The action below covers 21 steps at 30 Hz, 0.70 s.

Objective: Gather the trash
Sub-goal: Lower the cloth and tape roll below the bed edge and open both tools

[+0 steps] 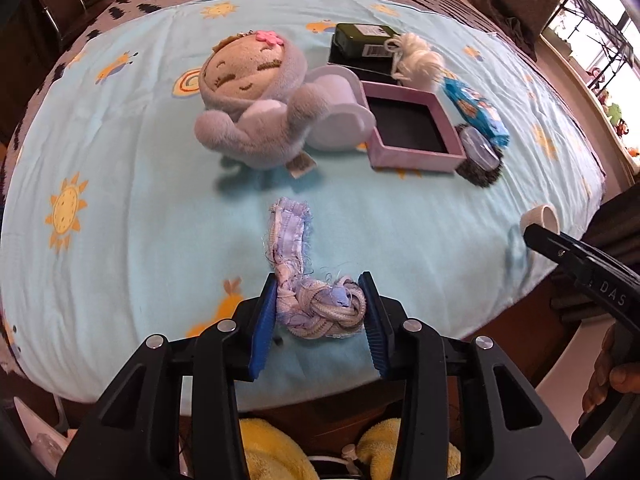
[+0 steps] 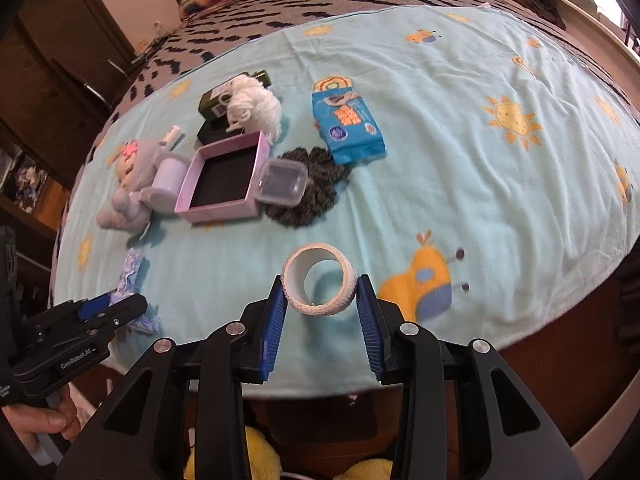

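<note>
Your left gripper (image 1: 321,300) pinches a frayed lilac fabric scrap (image 1: 316,308) at its knotted end; the free tail (image 1: 289,232) runs ahead over the blue sun-print sheet (image 1: 120,168). Your right gripper (image 2: 322,294) has a white tape roll (image 2: 319,285) between its pads, both touching it. Whether the roll is lifted is unclear. Ahead, the pink box (image 2: 224,180) hides most of a grey knit piece (image 2: 304,196).

A plush doll (image 1: 256,96) in a grey hood is seen lying on the sun-printed sheet (image 1: 120,184). At its three o'clock a pink open box (image 1: 412,128) is placed, with a clear plastic case (image 2: 282,182) touching it. A dark green box (image 1: 362,40) is found at the pink box's twelve o'clock.
</note>
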Tool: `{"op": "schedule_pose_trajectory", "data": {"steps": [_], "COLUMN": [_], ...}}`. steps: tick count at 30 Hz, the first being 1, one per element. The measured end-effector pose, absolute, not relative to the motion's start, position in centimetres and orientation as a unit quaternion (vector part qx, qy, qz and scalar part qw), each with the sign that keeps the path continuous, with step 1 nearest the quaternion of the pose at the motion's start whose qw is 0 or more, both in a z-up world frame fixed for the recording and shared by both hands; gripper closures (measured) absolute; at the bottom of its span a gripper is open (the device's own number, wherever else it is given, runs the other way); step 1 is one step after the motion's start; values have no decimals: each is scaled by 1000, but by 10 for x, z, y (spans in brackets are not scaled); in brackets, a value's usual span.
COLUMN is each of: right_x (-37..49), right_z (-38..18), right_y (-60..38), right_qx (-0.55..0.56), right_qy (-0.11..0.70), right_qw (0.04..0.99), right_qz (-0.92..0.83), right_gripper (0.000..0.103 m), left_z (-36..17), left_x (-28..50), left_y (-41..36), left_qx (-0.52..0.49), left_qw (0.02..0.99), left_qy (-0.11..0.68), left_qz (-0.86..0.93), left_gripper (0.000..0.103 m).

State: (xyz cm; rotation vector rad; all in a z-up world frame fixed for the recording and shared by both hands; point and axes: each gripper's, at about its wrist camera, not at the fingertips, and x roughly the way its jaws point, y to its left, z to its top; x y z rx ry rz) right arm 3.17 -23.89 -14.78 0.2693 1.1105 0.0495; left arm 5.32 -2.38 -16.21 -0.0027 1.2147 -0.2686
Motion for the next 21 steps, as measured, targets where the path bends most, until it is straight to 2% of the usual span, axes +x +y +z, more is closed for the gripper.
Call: {"op": "schedule_pose_trajectory", "data": {"steps": [10,21], "right_x": [-37,-63], "right_z": [-170,-233], "right_y": [-234,-223], "right_qx": [134,146], "right_qy": [560,620], "right_qw": [817,770], "right_qz": [18,13], "right_gripper": [67,67], "left_z": [-182,-244], "left_x": [-16,-55], "left_y": [-35,-48], "left_qx": [-5,7], "left_qw": [794,752], "left_qy": [594,640], "left_qz": [-133,-159], "left_gripper": [65,65]}}
